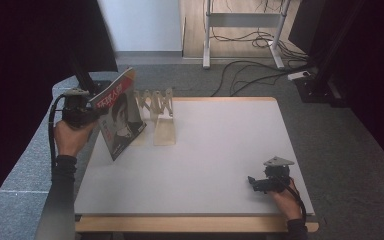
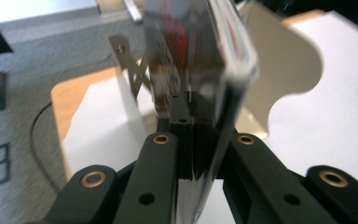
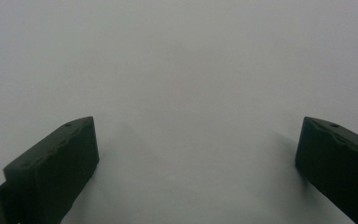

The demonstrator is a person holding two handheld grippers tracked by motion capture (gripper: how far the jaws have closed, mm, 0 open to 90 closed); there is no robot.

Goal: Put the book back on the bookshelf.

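Black jaws of the left gripper (image 2: 189,140) are clamped tight on the lower edge of a magazine (image 2: 214,70), seen here edge-on from its own camera. From above, the magazine (image 1: 119,114) stands tilted at the table's far left corner, cover facing the table, just beside a wooden rack (image 1: 157,107) of crossed slats and flat dividers. The step in hand appears to be setting the magazine into the rack. To do it well, the magazine should be held upright, its bottom edge lined up with a gap between dividers, then lowered slowly before the grip is released; a slanted entry could push the light rack aside. The right gripper (image 1: 260,184) rests near the front right corner, jaws wide apart and holding nothing. The table (image 1: 220,150) has a plain white top with a wood border. Around it lie grey carpet, loose cables, a desk frame and dark curtains.
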